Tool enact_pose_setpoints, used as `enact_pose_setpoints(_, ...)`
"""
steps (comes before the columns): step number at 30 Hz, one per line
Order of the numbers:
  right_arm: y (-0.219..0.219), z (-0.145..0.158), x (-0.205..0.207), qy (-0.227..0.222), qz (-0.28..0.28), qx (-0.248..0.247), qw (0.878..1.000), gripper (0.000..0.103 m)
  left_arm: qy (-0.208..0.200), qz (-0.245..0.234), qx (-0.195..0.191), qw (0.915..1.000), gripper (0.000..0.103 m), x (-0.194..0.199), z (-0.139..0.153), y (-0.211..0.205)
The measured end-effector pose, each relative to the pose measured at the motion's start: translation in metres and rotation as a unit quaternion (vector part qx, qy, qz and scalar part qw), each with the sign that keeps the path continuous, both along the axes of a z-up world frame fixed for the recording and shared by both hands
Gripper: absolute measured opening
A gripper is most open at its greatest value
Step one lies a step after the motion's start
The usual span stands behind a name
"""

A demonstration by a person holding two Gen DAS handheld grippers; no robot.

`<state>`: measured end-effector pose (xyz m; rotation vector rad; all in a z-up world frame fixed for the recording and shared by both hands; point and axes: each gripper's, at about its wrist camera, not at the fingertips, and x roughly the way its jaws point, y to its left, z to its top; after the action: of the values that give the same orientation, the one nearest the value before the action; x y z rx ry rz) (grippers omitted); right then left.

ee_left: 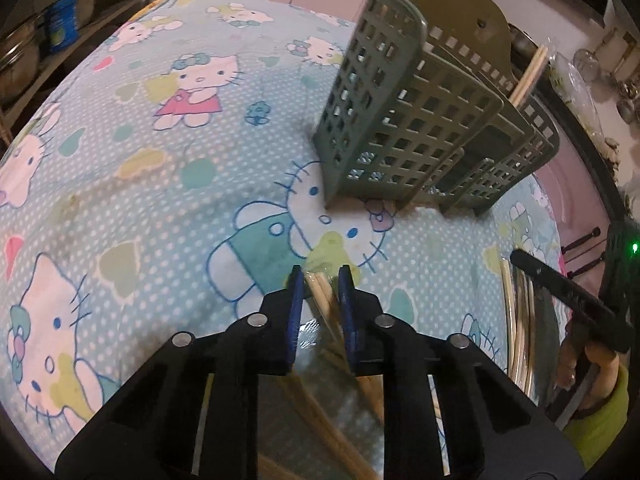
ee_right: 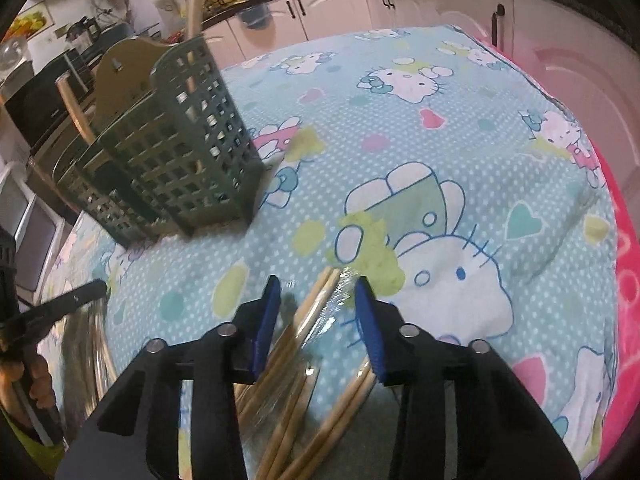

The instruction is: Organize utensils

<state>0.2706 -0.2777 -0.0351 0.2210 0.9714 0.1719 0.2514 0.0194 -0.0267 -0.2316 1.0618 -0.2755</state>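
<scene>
Left wrist view, biggest first: cartoon-cat tablecloth [ee_left: 168,168] across the whole table, green lattice utensil caddy [ee_left: 404,120] standing upright ahead and right of centre, a few wooden sticks already poking out of its rear compartments. Below that, left gripper [ee_left: 319,280] angled down at the cloth, jaws narrowed to a slim gap around a plastic-wrapped chopstick bundle [ee_left: 320,292]; pads look pressed onto it, so read as gripped. At the right edge, part of the other tool plus a hand [ee_left: 576,364] in a lime-green sleeve.

Right wrist view: same cloth [ee_right: 460,152], caddy [ee_right: 180,140] now upper left. Right gripper [ee_right: 316,292] roughly a third open, straddling a second wrapped chopstick bundle [ee_right: 320,300]; clear gaps between both pads and the sticks, so nothing held yet. More loose chopsticks under the jaws toward the bottom edge.

Step in hand, as judged: pickup of chopsticks for loading into the caddy. Left grab appears done, right not completed. Next move likely calls for closing the right jaws squarely on the bundle, lifting, tilting upright, then dropping tips-first into a free compartment. Slippery wrapper, so a risk of sliding out.

View differences: only the right view shows the pink cloth [ee_right: 624,320] along the table edge; only the left view shows the lime-green sleeve clearly.
</scene>
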Motion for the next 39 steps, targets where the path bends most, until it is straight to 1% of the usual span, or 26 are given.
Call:
enact_pose_setpoints(1,-0.001,0.000,0.002,0.002,-0.002,0.002,1.000,0.026,0.000,-0.002,0.002,1.0000,0.008,0.001,0.000,-0.002)
enact_pose_setpoints(3,-0.003,0.000,0.007,0.004,-0.004,0.008,1.000,0.018,0.002,-0.007,0.004,1.0000,0.006,0.003,-0.001,-0.005)
enact_pose_setpoints(6,-0.005,0.000,0.012,0.006,-0.001,0.015,1.000,0.009,0.002,-0.010,0.004,0.9999,0.004,0.005,0.000,-0.007)
enact_pose_setpoints(8,-0.004,0.002,0.013,0.005,0.003,0.021,1.000,0.007,0.001,-0.010,0.001,0.9999,0.004,0.006,0.001,-0.006)
enact_pose_setpoints(11,-0.002,0.007,0.012,0.000,0.016,0.030,0.999,0.007,-0.005,-0.011,-0.001,0.9999,0.002,0.006,0.006,-0.004)
enact_pose_setpoints(14,-0.001,0.013,0.009,-0.005,0.024,0.043,0.999,0.006,-0.016,-0.013,-0.002,0.9998,0.001,0.005,0.014,-0.005)
enact_pose_setpoints(20,0.001,0.033,-0.005,-0.032,0.033,0.053,0.998,0.006,-0.042,-0.023,-0.004,0.9988,0.001,0.000,0.033,-0.011)
enact_pose_setpoints(28,0.011,0.077,-0.030,-0.097,0.060,0.037,0.993,0.005,-0.091,-0.034,-0.016,0.9952,0.001,-0.009,0.071,-0.024)
enact_pose_setpoints(32,0.018,0.099,-0.044,-0.135,0.073,0.026,0.988,0.005,-0.117,-0.038,-0.019,0.9923,0.001,-0.013,0.090,-0.027)
enact_pose_setpoints(39,0.032,0.127,-0.061,-0.184,0.087,0.013,0.979,0.004,-0.155,-0.043,-0.018,0.9869,0.001,-0.020,0.119,-0.033)
